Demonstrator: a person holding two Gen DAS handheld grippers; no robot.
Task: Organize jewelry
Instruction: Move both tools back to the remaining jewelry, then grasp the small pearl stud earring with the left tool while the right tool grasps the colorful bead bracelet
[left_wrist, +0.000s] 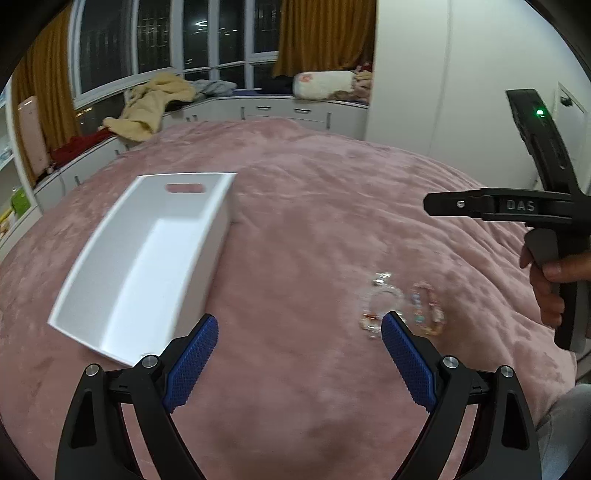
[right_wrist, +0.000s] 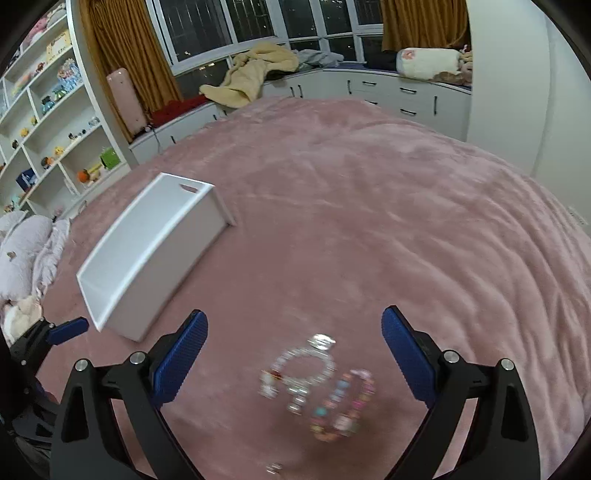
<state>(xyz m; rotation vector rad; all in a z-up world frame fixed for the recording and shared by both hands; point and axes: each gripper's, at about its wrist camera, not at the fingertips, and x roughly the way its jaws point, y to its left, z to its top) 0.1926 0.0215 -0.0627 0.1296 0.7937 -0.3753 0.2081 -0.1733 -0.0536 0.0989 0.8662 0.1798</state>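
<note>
The job looks barely begun. The white box (right_wrist: 147, 258) sits on the pink blanket (right_wrist: 369, 221) with its open top showing, and as far as the left wrist view reaches inside, nothing lies in it. All the jewelry seen is out on the blanket, well apart from the box: a clear beaded bracelet (right_wrist: 306, 365) and, touching it on the right, a colourful beaded bracelet (right_wrist: 343, 406). A small silvery piece (right_wrist: 274, 468), perhaps a ring, lies nearer the camera, too blurred to name for sure. So every piece seems left to be lifted and carried over to the box.

The right gripper (right_wrist: 291, 354) hangs above the two bracelets with its jaws wide apart, holding nothing; the bracelets show between its blue pads (right_wrist: 406, 362), but no pad touches them. The left gripper (left_wrist: 299, 362) is also spread wide and empty, poised over bare blanket between the box and the bracelets, its left pad close to the near corner of the box. Both views are smeared, so fine detail of the beads cannot be made out.
</note>
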